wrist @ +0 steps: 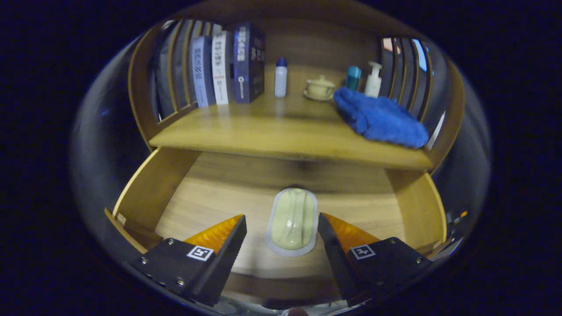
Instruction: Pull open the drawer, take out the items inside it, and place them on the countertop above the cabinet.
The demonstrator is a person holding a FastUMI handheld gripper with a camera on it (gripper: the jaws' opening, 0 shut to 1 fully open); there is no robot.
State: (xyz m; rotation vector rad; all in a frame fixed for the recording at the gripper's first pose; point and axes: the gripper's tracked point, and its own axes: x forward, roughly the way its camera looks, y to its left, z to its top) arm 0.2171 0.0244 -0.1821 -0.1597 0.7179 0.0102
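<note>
Drawer [175, 193] is pulled open, occupying the lower half of the frame beneath the countertop [281, 136]. One item lies on the drawer floor at centre: a pale yellow-green oblong object [293, 220], smooth and glossy with shallow lengthwise ridges, seated on a flat whitish backing that rims it all round; what it is cannot be told. It lies lengthwise, pointing away from the camera. Gripper [281, 224] is wide open, holding nothing; the item sits between the two fingers, the right fingertip just beside its right edge, the left fingertip a little apart from its left edge. Whether either finger touches it cannot be told. Drawer floor is light wood grain, bare apart from the item; the side walls rise at lower left and lower right, and the back of the drawer runs dark under the countertop's front edge. Countertop is the same light wood, glossy, fenced by slatted side rails at upper left and upper right. On it: a row of upright books [228, 66] at upper left, a small white bottle [281, 77] with a blue cap right of them, a cream lidded cup on a saucer [320, 87] at upper centre, a teal container [353, 77] and a white pump bottle [373, 80] beyond, and a folded blue towel [380, 117] at right. The countertop's front and centre stretch is open.
</note>
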